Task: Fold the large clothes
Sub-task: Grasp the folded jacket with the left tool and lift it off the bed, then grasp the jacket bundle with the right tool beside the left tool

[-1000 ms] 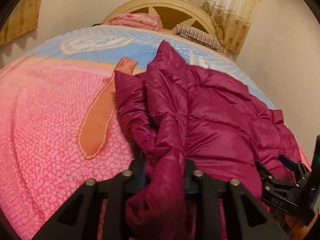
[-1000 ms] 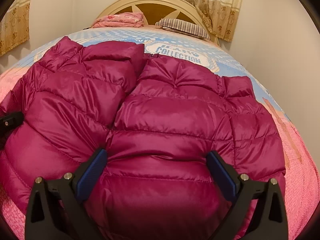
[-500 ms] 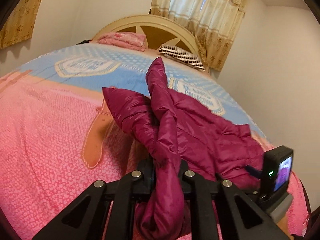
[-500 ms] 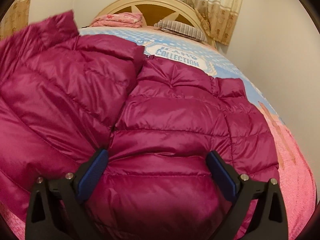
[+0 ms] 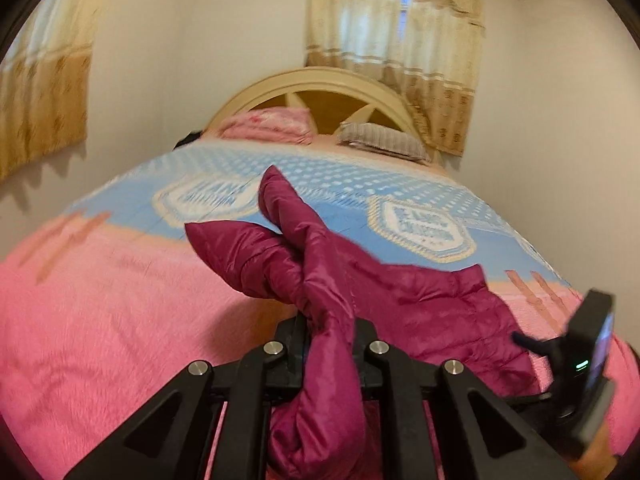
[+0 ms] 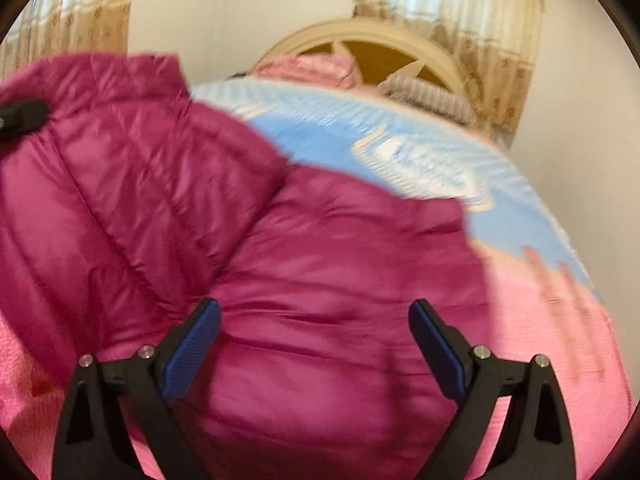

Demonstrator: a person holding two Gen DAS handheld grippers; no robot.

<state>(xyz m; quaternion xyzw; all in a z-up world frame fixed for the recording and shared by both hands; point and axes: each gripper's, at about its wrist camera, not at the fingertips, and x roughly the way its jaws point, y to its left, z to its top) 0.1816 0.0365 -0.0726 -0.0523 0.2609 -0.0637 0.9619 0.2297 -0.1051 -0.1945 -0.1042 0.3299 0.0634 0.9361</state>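
A magenta puffer jacket (image 5: 420, 300) lies on the bed. My left gripper (image 5: 330, 332) is shut on a fold of the jacket and holds it lifted above the bedspread; the raised half shows at the left of the right wrist view (image 6: 120, 184). My right gripper (image 6: 314, 320) is open, its blue pads (image 6: 192, 350) wide apart just above the jacket's lower body (image 6: 328, 340). It also shows at the right edge of the left wrist view (image 5: 576, 364). The left gripper's tip shows at the far left of the right wrist view (image 6: 22, 114).
The bed has a pink and blue bedspread (image 5: 100, 320). A cream headboard (image 5: 320, 84), a pink pillow (image 5: 272, 124) and a striped pillow (image 5: 384, 140) are at the far end. A wall (image 5: 560, 140) runs close along the bed's right side. Curtains (image 5: 396, 40) hang behind.
My left gripper has risen with the jacket fold, lifting the jacket's left half up and over. My right gripper has stayed open and tilted up over the jacket.
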